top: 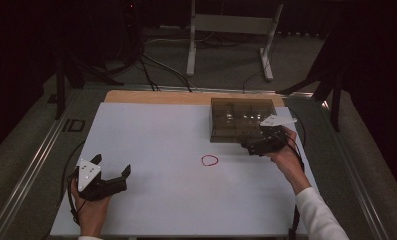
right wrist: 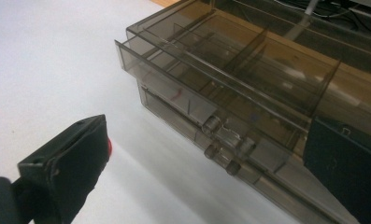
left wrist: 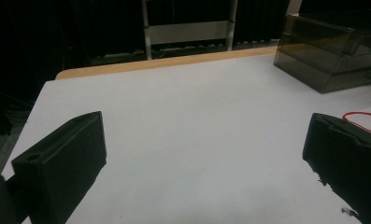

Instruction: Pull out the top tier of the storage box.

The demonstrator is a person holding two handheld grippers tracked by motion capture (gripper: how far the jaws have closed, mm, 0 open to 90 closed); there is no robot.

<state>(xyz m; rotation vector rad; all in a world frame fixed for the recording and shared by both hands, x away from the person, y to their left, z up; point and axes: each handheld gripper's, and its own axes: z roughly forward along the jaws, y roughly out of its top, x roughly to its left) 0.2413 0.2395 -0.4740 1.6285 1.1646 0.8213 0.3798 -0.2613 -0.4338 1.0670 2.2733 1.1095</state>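
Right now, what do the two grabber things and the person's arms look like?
Both are black. The left gripper has two chunky block-shaped jaws and a grey three-cornered plate with small dark dots on top. The right gripper carries the same kind of plate. Thin black cables trail from each. A white sleeve covers the right arm.

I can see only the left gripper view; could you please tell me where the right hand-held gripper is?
Observer: The right hand-held gripper is at the front of the smoky drawer box, jaws open either side of its clear knobs.
Operator: Is the top drawer partitioned?
Observer: Yes, the top drawer has dividers inside.
Operator: And the red band?
Observer: The red band is a closed loop lying apart from the box, nearer the person.
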